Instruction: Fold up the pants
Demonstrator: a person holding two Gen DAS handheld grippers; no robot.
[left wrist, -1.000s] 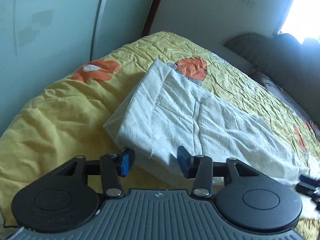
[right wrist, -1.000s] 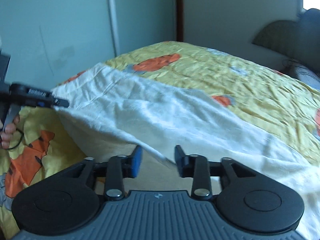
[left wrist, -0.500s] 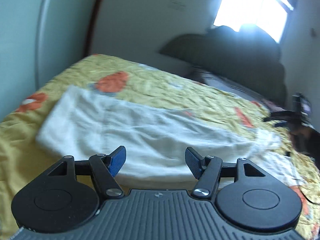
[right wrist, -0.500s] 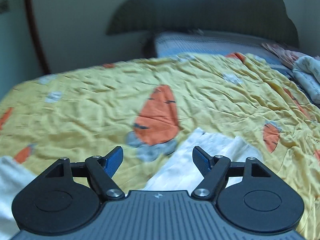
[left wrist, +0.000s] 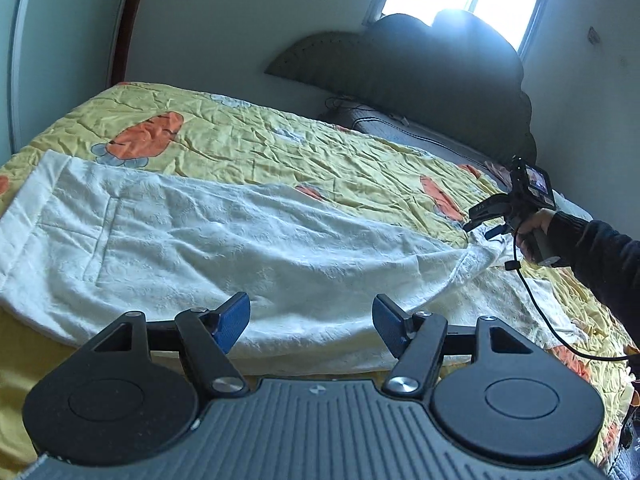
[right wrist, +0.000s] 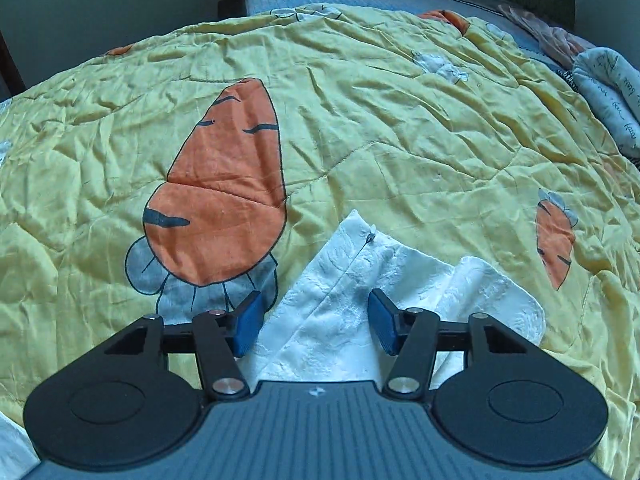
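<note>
White pants [left wrist: 240, 248] flat on quilt [right wrist: 360, 120]; both hand-held grippers agape

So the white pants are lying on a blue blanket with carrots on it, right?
Not quite. The white pants lie on a yellow blanket, not a blue one. The orange carrots are there; the right wrist view shows this best.

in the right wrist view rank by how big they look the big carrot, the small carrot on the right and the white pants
1. big carrot
2. pants, though the gripper hides part and they lie nearer the camera, so this is unsure
3. small carrot
</note>
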